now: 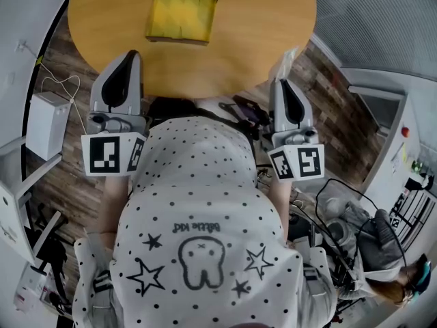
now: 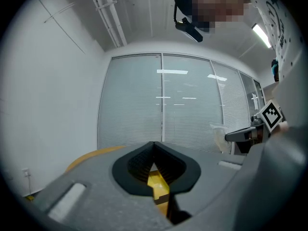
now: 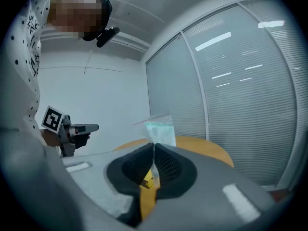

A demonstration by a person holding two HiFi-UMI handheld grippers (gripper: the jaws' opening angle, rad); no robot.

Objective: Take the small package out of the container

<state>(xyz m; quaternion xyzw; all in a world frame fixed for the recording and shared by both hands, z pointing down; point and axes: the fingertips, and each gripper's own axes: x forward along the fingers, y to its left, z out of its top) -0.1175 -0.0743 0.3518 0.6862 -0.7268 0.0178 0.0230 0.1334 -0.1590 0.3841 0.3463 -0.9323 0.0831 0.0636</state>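
Head view, looking down past a dotted shirt (image 1: 198, 203): the left tongs (image 1: 130, 57) are pressed together on nothing, while the right tongs (image 1: 281, 83) pinch the small package (image 1: 285, 61), a clear bag with pale teal contents, standing up from their tips at the near edge of the round wooden counter (image 1: 259, 26). Farther back on the counter lies the yellow container (image 1: 179, 16), well apart from the package.
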